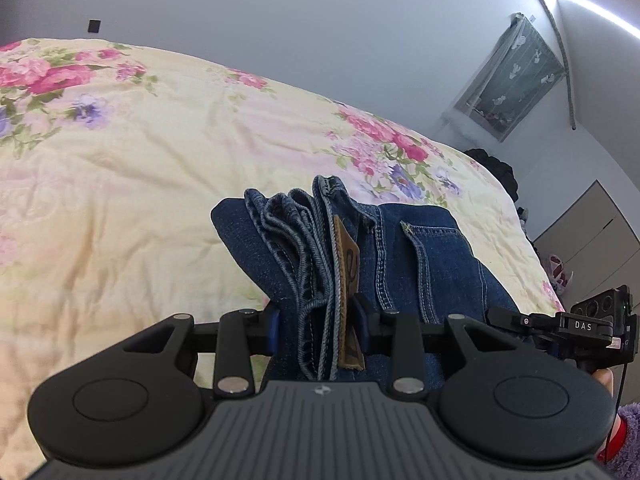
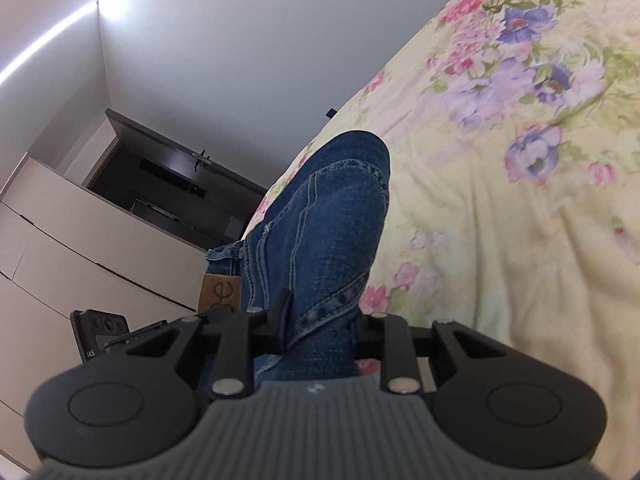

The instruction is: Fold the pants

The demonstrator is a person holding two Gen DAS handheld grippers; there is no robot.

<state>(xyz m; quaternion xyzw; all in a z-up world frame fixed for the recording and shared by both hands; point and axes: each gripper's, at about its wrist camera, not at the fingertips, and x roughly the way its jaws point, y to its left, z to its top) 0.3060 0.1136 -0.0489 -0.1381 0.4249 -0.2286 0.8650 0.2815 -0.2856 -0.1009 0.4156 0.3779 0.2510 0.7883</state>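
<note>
Bed with rumpled cream floral quilt; grey walls, pale cabinets. Folded dark-blue denim pants above it, pinched by left gripper and right gripper, jaws closed on layered denim.

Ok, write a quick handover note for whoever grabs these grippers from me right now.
Left hand-held gripper: shut on the folded jeans, clamping the stacked waistband layers beside the brown leather patch.
Right hand-held gripper: shut on the jeans at the other end.
The jeans are bundled into several layers, over the floral quilt.
Left to do: probably set the bundle on the quilt, release both, tidy edges.
</note>
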